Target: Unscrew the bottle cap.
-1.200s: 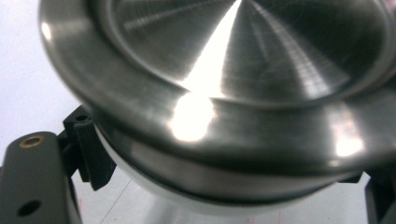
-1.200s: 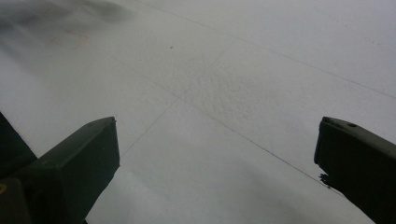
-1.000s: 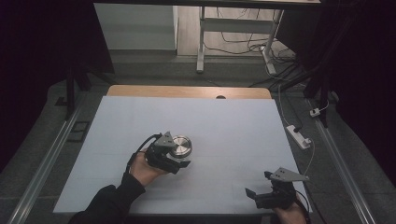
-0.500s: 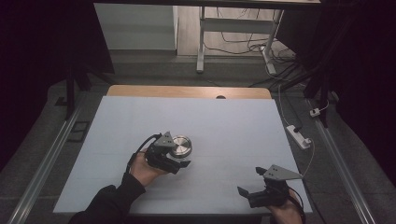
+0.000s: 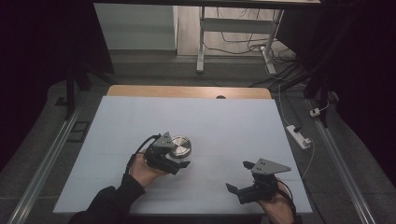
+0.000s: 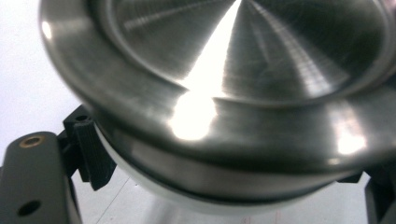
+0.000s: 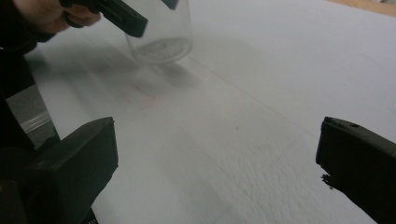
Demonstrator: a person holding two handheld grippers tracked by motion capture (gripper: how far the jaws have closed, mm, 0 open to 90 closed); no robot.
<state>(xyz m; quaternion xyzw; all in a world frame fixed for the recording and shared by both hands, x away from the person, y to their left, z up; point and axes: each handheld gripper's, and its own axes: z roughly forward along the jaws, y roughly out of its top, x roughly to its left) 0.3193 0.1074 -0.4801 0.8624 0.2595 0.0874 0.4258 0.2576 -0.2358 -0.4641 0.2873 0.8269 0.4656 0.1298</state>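
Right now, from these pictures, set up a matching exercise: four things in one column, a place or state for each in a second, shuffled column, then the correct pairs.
Things:
1. left hand-held gripper
2. right hand-held gripper
3. metal lid
4. white power strip

Places or states:
A. on the floor, right of the table
B. jaws wide apart, holding nothing
C. shiny round top on a clear jar
D. jaws closed around the jar below its lid

Pairs: 1-D, 2-B, 3-C, 4-A

object: clear glass jar [image 7: 161, 32] with a brushed-steel lid [image 5: 180, 145]
pose: upright
lid: on, round, with a raised rim and recessed centre
place: white table [image 5: 224, 126], left of middle, near front
contact: between the left gripper [image 5: 173, 156] jaws
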